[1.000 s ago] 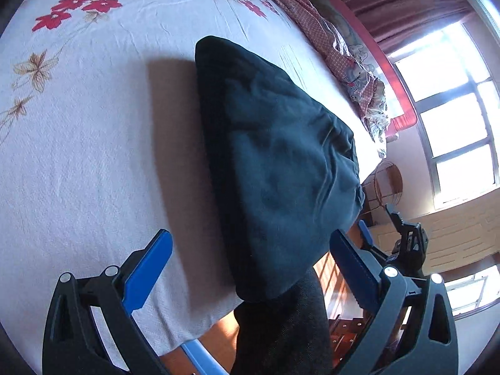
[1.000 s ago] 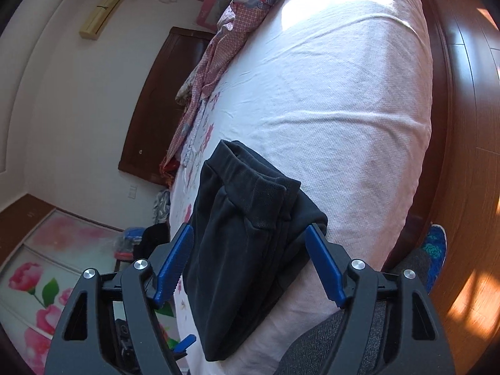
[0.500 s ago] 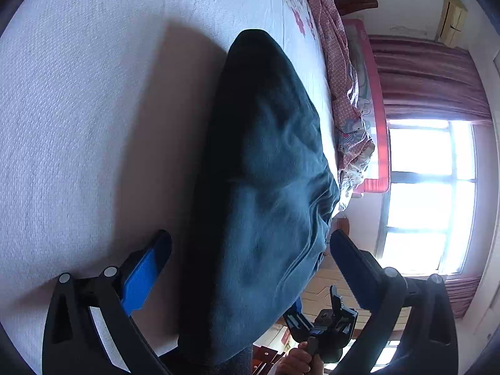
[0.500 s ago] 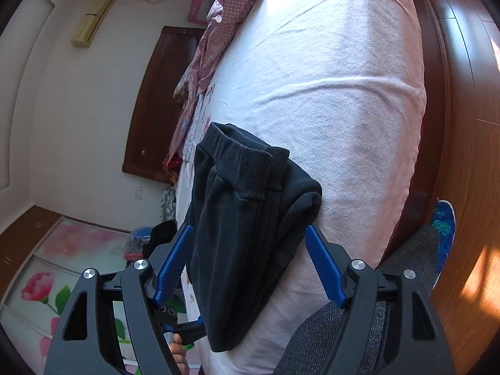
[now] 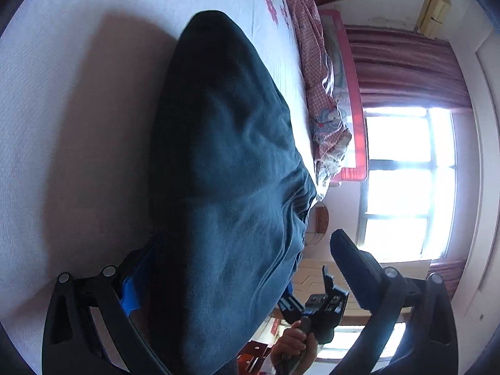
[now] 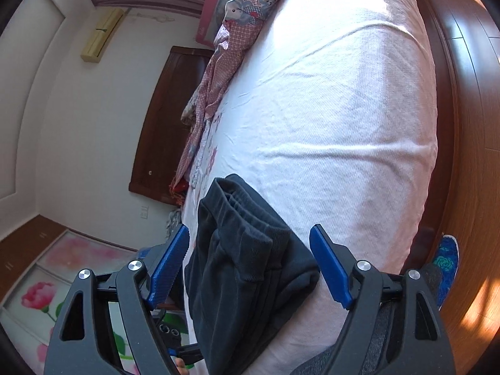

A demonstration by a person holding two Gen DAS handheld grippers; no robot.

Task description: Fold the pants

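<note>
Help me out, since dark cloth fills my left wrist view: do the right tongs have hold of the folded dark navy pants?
Observer: No. In the right wrist view the right tongs are open, with one blue pad on each side of the folded dark navy pants.
Operator: Which end of the bundle faces them?
Observer: The ribbed bands, stacked in layers.
Operator: How close is it to the edge of the bed?
Observer: It lies on the white textured bedsheet right at the near edge, with the wooden floor off to the side.
</note>
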